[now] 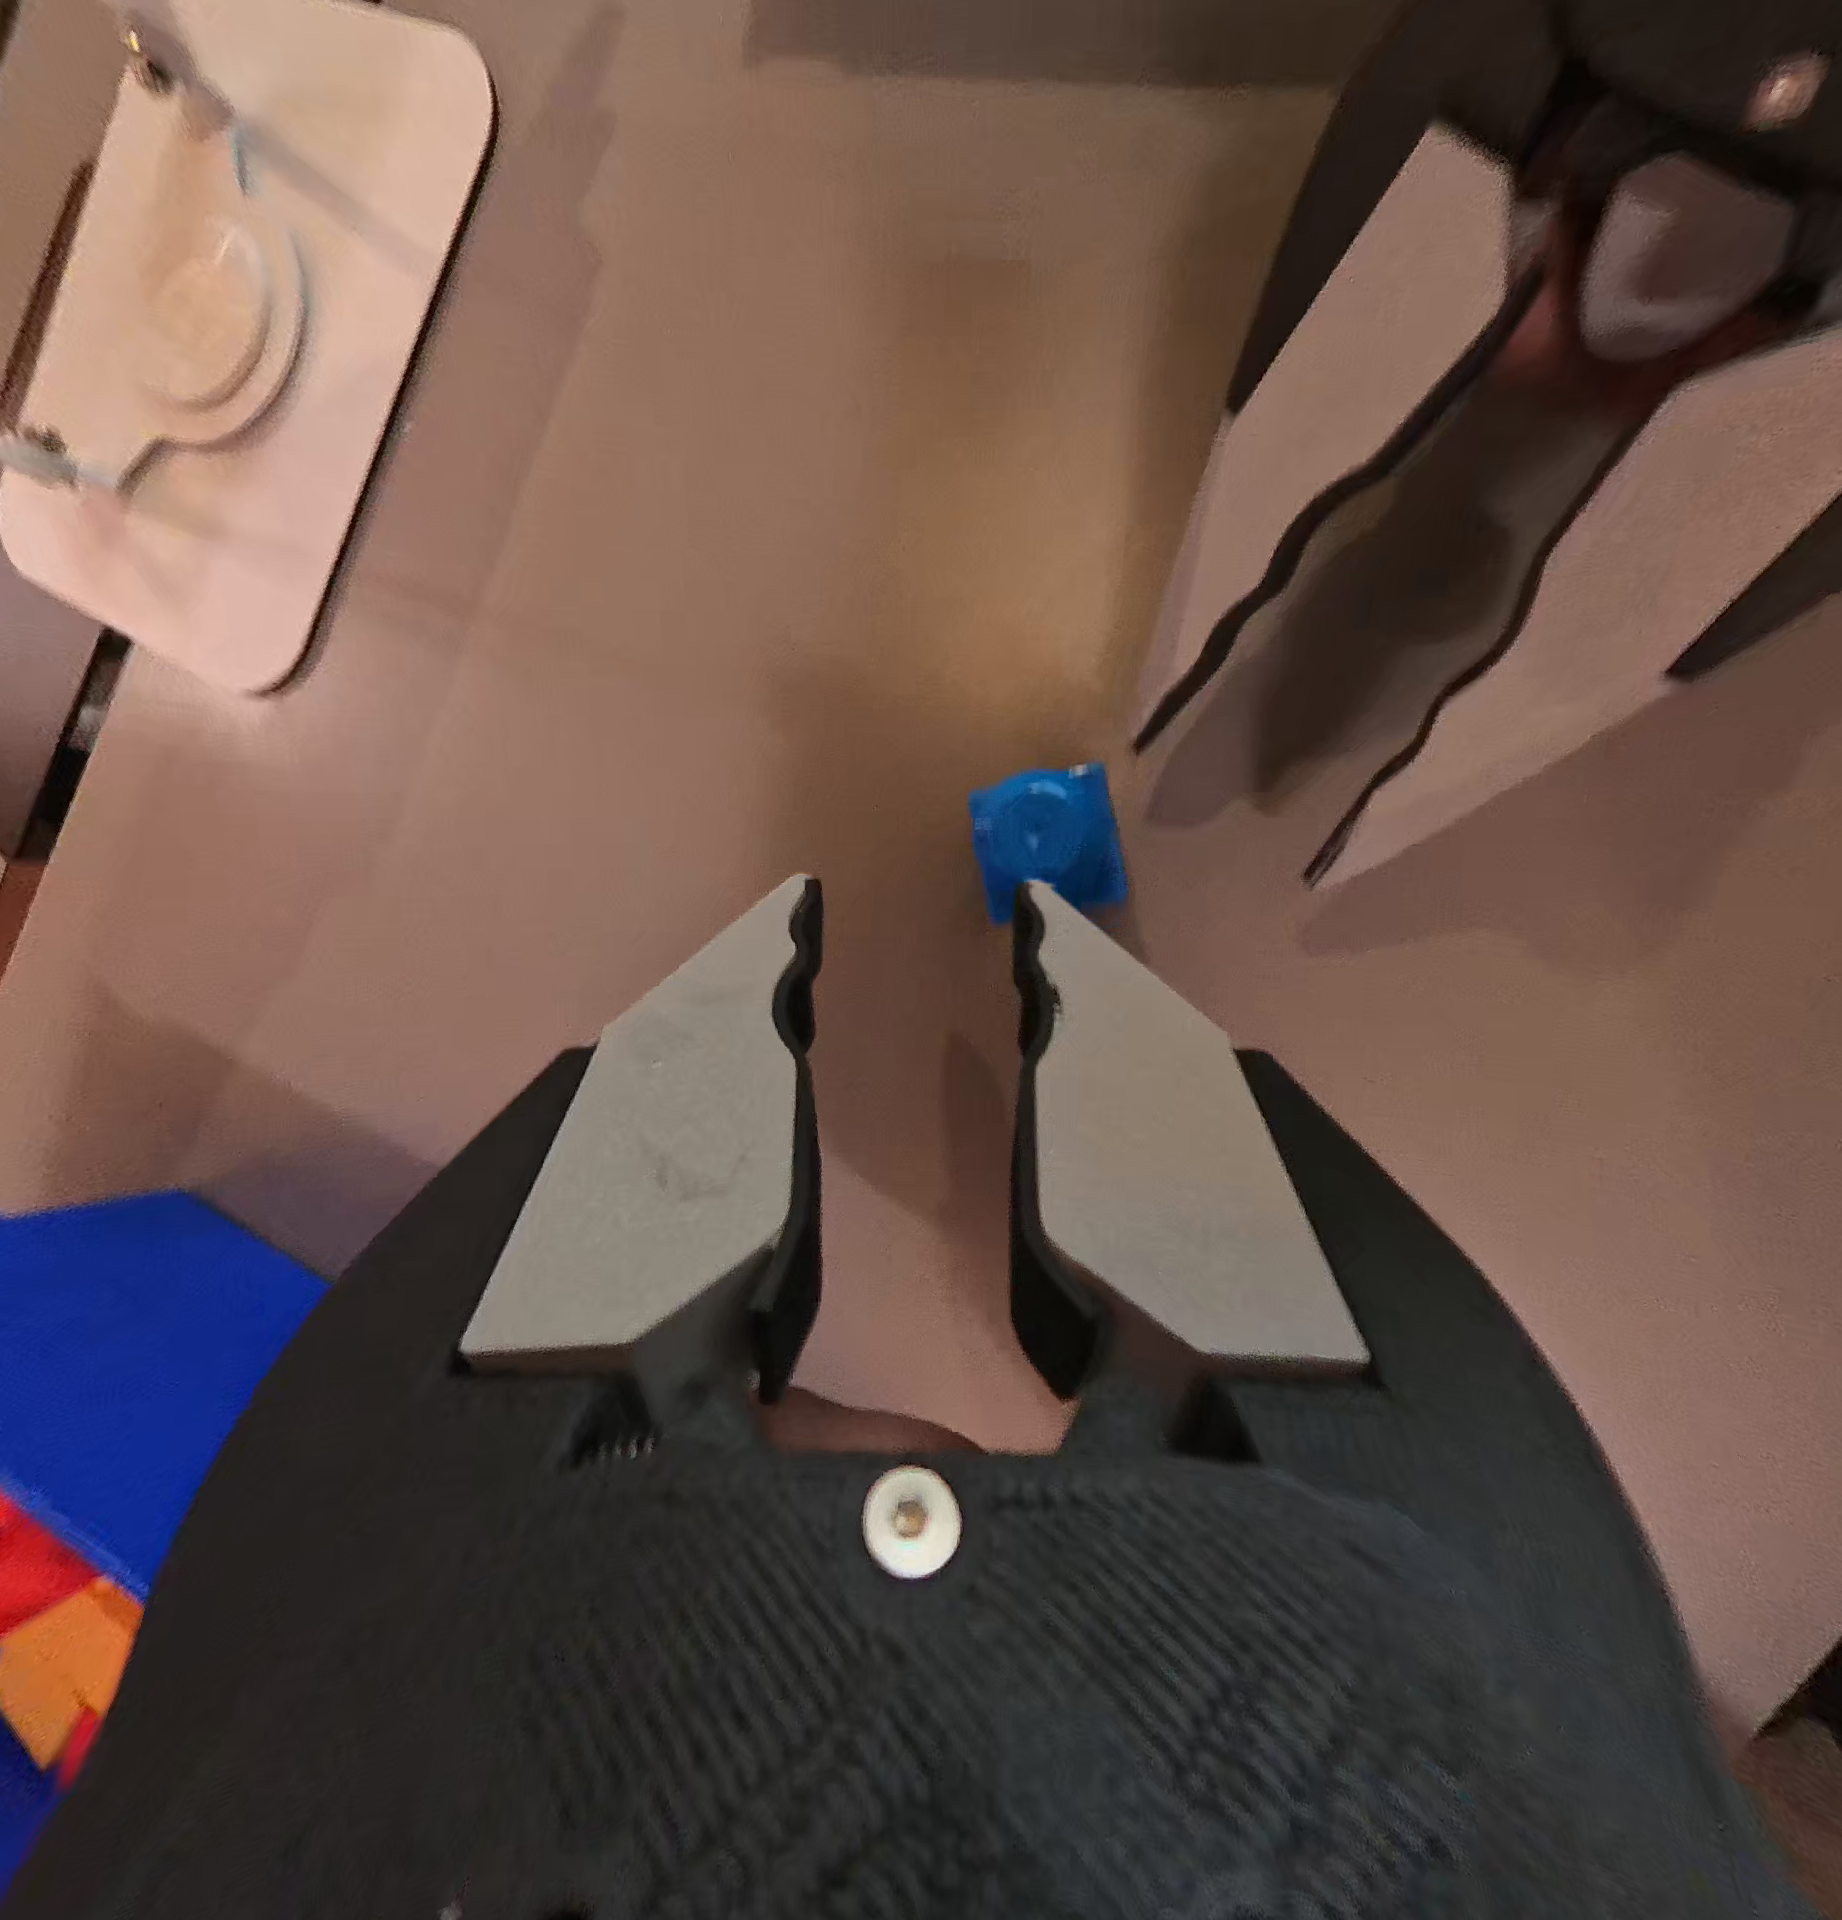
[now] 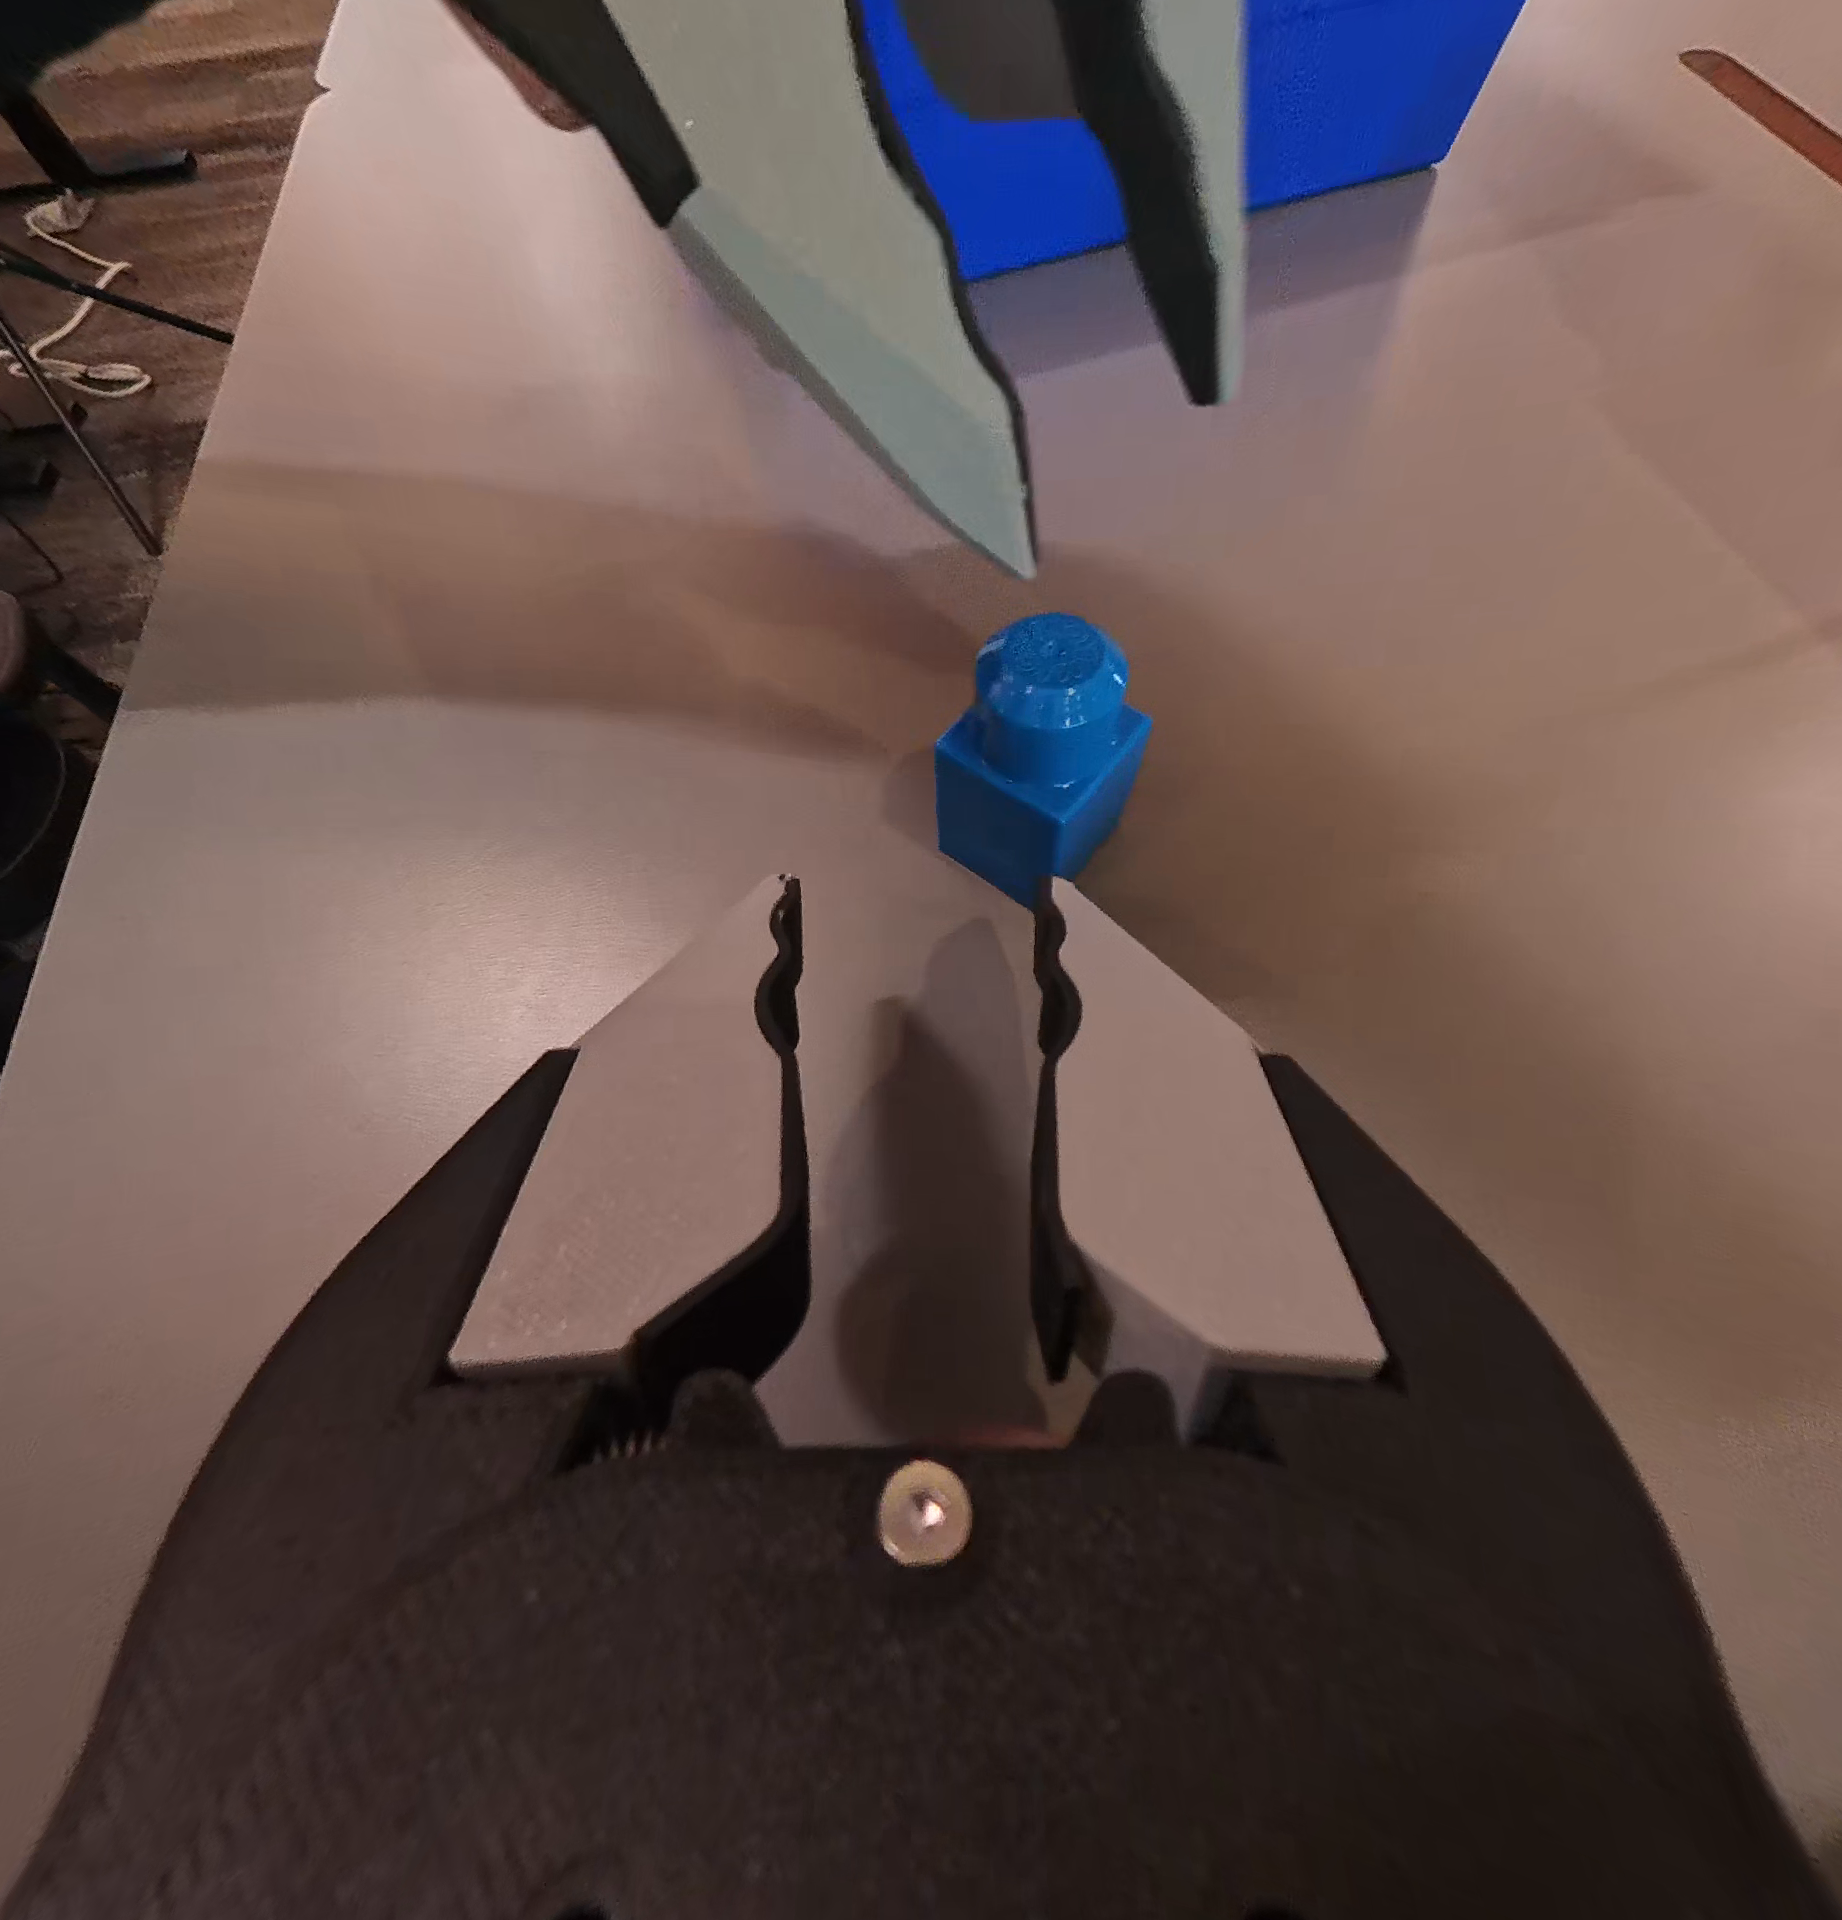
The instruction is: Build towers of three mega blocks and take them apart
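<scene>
A single blue mega block (image 1: pixel 1047 844) with one round stud stands upright on the table, alone. In the left wrist view, my left gripper (image 1: pixel 917 899) is open and empty above the table, with the block just beyond its right fingertip. In the right wrist view, the same block (image 2: pixel 1042 758) sits just past my right gripper (image 2: pixel 915 894), which is open and empty, its right fingertip close to the block's near corner. The left gripper (image 2: pixel 1114 488) hangs open above and behind the block there. The right gripper (image 1: pixel 1239 800) shows open at upper right in the left wrist view.
A blue box (image 2: pixel 1343 135) stands on the table behind the block; its corner with red and orange pieces (image 1: pixel 55 1621) shows at lower left. A pale board with a clear round object (image 1: pixel 242 312) lies at far left. The table edge (image 2: pixel 169 582) and floor cables lie left. The tips of one gripper are about 7 cm away from the tips of the other.
</scene>
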A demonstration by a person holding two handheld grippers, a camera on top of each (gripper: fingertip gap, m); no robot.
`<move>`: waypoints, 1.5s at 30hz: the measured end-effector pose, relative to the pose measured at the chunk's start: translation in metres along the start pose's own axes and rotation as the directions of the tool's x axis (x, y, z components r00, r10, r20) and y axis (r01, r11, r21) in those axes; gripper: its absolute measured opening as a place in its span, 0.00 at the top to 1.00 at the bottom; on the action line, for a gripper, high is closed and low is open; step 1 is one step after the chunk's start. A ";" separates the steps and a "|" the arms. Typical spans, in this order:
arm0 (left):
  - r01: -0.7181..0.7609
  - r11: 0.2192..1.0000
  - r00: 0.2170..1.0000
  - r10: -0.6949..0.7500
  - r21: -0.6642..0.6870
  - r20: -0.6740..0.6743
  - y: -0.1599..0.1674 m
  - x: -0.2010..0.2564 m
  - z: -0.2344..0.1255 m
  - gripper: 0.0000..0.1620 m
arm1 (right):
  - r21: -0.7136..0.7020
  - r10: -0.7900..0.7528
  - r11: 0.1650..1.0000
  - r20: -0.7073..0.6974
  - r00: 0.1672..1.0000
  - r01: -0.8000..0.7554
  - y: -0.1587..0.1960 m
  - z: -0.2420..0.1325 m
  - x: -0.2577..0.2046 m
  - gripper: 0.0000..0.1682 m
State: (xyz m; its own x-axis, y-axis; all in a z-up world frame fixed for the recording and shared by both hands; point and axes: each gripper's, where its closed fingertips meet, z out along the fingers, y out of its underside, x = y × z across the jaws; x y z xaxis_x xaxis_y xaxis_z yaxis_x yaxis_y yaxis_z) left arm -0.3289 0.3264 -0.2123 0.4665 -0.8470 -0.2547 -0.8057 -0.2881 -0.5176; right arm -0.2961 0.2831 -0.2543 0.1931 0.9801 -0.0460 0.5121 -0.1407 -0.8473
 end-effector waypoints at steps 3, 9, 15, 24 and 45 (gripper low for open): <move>0.054 0.997 0.999 -0.055 -0.046 -0.003 0.027 0.003 0.006 0.82 | 0.001 0.008 1.000 0.005 1.000 -0.008 0.000 0.000 0.000 0.75; 0.081 0.994 0.997 -0.082 -0.076 -0.011 0.038 0.005 0.034 0.79 | -0.016 -0.007 1.000 -0.002 1.000 0.007 0.002 0.002 -0.001 0.75; 0.116 0.991 0.993 -0.115 -0.065 0.018 0.023 -0.008 0.058 0.79 | 0.000 -0.011 1.000 -0.022 1.000 0.011 0.000 -0.002 0.003 0.75; 0.230 0.959 0.945 -0.261 0.165 0.197 0.017 -0.080 -0.020 0.69 | 0.170 0.051 0.985 -0.142 0.988 -0.027 -0.025 -0.027 0.030 0.74; 0.757 0.636 0.516 -0.722 0.149 0.461 0.229 -0.291 -0.034 0.60 | 0.255 0.064 0.966 -0.097 0.993 -0.037 -0.048 -0.018 0.002 0.75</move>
State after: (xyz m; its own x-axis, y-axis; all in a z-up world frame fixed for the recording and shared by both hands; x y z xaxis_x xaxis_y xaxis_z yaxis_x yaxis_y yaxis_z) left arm -0.6614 0.4922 -0.2285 0.9906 -0.0233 -0.1345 -0.1052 -0.7575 -0.6442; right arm -0.3052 0.2896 -0.2046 0.3057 0.9509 -0.0487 0.2739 -0.1368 -0.9520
